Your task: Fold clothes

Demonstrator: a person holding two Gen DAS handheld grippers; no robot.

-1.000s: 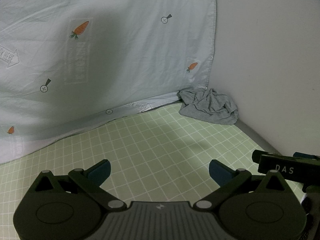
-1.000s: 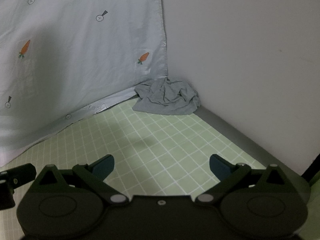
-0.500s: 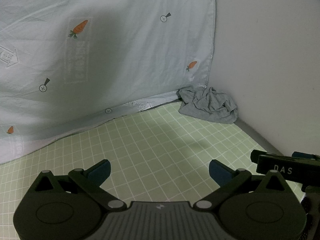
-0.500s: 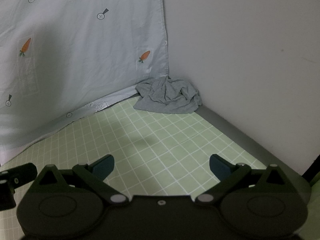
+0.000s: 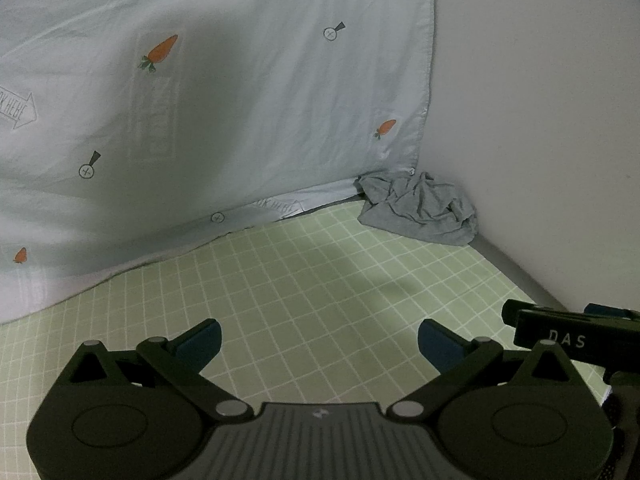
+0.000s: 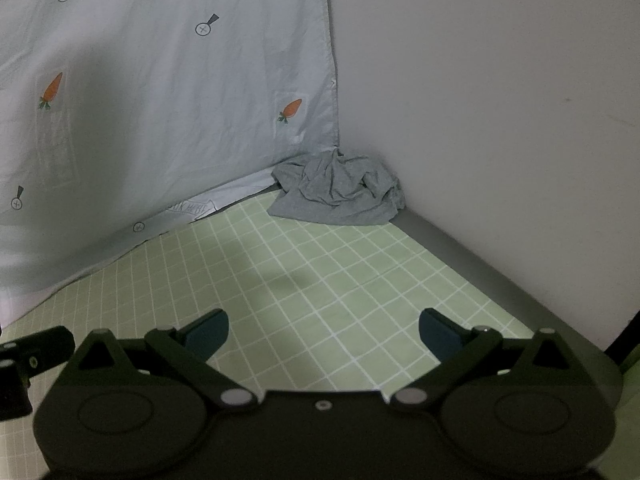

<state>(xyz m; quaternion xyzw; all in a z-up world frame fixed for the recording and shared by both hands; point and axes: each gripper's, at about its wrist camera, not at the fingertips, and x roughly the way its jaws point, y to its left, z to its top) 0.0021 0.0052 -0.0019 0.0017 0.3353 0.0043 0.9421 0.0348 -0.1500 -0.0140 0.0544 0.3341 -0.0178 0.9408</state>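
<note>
Left gripper (image 5: 319,340) jaws open, empty | right gripper (image 6: 323,333) jaws open, empty | grey garment (image 6: 338,189) crumpled, far corner of green checked mat (image 6: 320,276)

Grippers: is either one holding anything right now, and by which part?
Nothing is held. The left gripper and right gripper are both open over the green mat; the grey garment lies crumpled in the corner.
</note>
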